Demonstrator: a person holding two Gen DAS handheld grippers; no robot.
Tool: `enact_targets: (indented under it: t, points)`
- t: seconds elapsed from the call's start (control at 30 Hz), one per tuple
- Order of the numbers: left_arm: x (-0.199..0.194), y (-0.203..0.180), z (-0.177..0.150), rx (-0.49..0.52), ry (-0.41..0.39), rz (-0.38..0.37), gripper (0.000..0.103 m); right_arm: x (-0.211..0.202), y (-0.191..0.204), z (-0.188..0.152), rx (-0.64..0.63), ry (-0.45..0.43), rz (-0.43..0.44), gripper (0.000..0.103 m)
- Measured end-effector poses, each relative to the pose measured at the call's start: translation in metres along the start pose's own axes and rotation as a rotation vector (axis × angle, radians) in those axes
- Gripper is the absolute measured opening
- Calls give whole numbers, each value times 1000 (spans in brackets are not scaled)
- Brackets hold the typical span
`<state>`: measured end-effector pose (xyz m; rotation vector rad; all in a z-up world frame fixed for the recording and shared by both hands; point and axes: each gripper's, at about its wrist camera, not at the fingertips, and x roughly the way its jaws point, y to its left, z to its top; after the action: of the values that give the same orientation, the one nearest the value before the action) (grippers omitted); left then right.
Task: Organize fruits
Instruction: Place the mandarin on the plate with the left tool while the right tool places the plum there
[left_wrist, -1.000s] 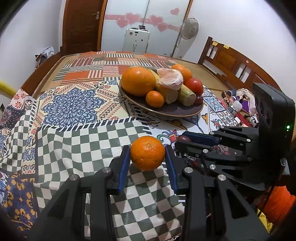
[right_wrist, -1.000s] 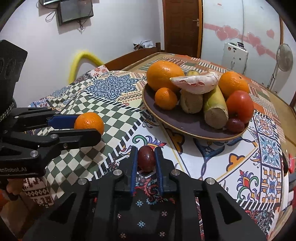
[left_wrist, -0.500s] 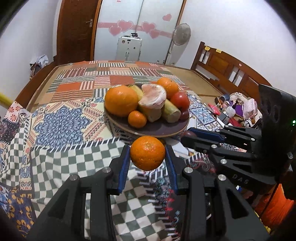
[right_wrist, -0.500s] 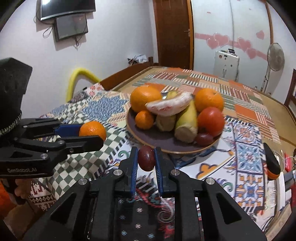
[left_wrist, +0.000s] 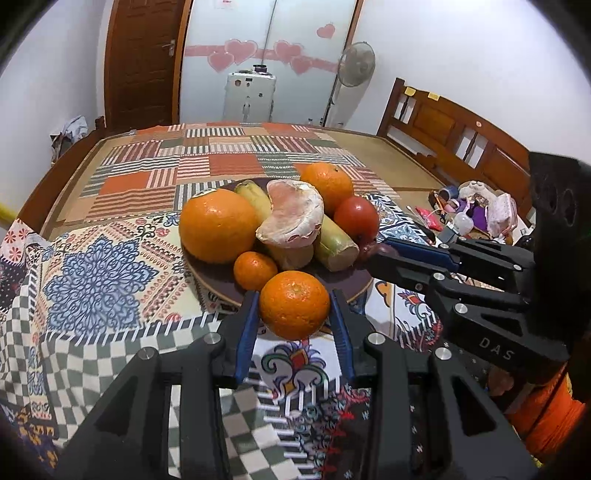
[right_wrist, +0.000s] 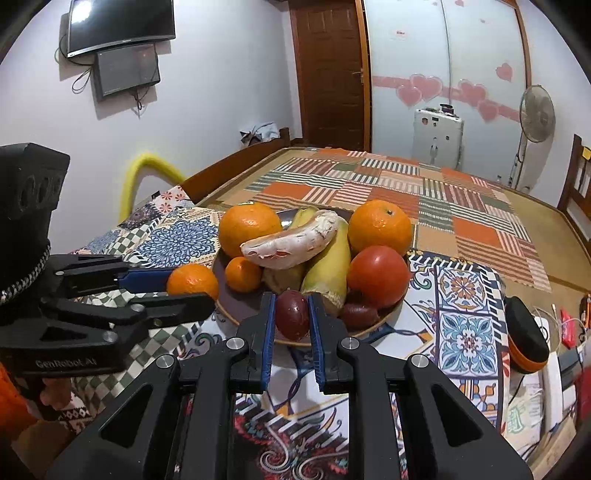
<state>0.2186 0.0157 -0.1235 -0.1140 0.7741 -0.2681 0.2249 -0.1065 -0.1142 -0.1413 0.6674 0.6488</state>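
I have brought both grippers in from the patterned cloth to the plate (left_wrist: 207, 275): my left gripper (left_wrist: 294, 326) jaws clamp the tangerine (left_wrist: 294, 304) at its near rim, my right gripper (right_wrist: 292, 328) jaws pinch the dark fruit (right_wrist: 292, 319) over the rim, both ready to drop

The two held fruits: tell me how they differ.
The mandarin in the left tongs is bright orange with dimpled peel; the dark red fruit in the right tongs is smooth, glossy maroon. The mandarin is round and clearly the larger, while the dark red fruit is a small oval. So the left tongs stand wider apart than the right. Both fruits are clamped between blue pads near the plate's front rim.
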Motion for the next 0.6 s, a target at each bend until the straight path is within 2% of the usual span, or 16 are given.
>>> enact_targets:
  t: [0.23,0.6]
  points:
    - [11,0,6,8,2,6,37,7,4,4,-35,0,4,16]
    - [5,2,8,22,-16,24,37,7,-2,6,-21,1,8,18]
